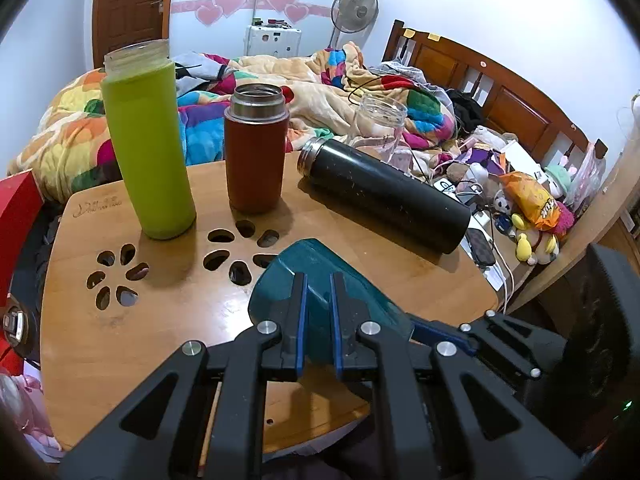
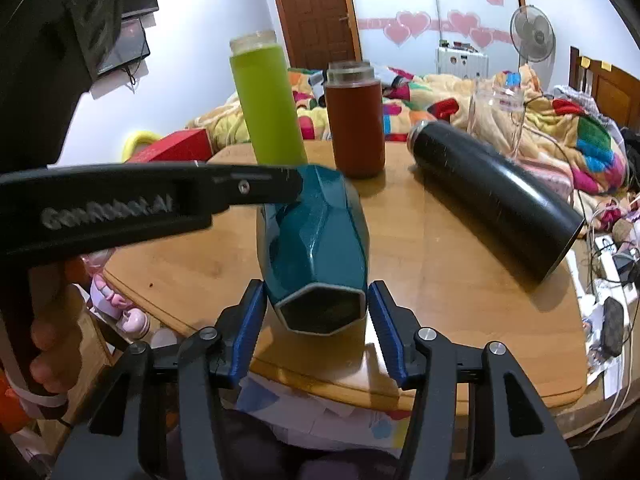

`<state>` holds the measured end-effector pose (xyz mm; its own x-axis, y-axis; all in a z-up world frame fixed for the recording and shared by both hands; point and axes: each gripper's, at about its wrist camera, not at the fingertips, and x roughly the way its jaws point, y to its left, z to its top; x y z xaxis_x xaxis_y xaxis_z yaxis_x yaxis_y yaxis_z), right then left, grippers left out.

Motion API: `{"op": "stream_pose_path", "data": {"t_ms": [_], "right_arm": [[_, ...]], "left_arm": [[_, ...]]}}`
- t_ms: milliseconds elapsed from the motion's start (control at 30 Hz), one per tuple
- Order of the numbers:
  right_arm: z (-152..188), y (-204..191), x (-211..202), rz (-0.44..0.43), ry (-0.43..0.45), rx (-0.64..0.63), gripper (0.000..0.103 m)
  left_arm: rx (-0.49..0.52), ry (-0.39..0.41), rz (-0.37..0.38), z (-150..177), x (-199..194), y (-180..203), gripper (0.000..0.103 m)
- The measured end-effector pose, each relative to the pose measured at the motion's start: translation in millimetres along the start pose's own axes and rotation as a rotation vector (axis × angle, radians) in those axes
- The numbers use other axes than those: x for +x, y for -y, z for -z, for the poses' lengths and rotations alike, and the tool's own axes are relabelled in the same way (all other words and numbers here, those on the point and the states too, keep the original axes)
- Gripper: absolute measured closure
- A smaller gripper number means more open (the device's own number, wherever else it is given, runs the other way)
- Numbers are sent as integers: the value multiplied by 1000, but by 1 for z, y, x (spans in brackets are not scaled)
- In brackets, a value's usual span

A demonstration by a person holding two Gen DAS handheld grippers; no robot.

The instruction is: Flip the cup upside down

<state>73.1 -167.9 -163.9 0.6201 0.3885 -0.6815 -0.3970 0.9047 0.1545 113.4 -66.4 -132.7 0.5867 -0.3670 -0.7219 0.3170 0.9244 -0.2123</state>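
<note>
A teal faceted cup point(image 2: 316, 240) lies tilted on its side over the wooden table point(image 2: 440, 280), its hexagonal base facing the right wrist camera. My left gripper point(image 1: 318, 312) is shut on the cup's wall point(image 1: 320, 276) near its rim; it also shows in the right wrist view point(image 2: 280, 188), reaching in from the left. My right gripper point(image 2: 318, 328) is open, its blue pads on either side of the cup's base without clearly touching it.
A tall green bottle point(image 1: 148, 140), a brown flask point(image 1: 256, 148) and a clear glass jar point(image 1: 378, 128) stand at the table's far side. A black flask point(image 1: 384, 196) lies on its side to the right. A cluttered bed point(image 1: 320, 80) lies beyond.
</note>
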Motion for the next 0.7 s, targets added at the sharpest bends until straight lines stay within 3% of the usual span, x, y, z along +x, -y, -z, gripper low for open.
{"op": "stream_pose_path", "data": {"t_ms": [500, 533, 567, 600, 700], "right_arm": [[-32, -11, -7, -27, 53, -51, 61], [-34, -11, -6, -36, 58, -52, 63], [-37, -11, -6, -37, 66, -50, 79], [-40, -10, -5, -43, 68, -49, 83], [-48, -9, 3, -95, 55, -39, 84]], "left_arm": [[-75, 22, 73, -15, -3, -32, 94], [-73, 24, 70, -16, -3, -34, 94], [-72, 24, 70, -18, -2, -36, 94], [-75, 18, 81, -19, 0, -37, 94], [-87, 30, 90, -24, 7, -43, 94]]}}
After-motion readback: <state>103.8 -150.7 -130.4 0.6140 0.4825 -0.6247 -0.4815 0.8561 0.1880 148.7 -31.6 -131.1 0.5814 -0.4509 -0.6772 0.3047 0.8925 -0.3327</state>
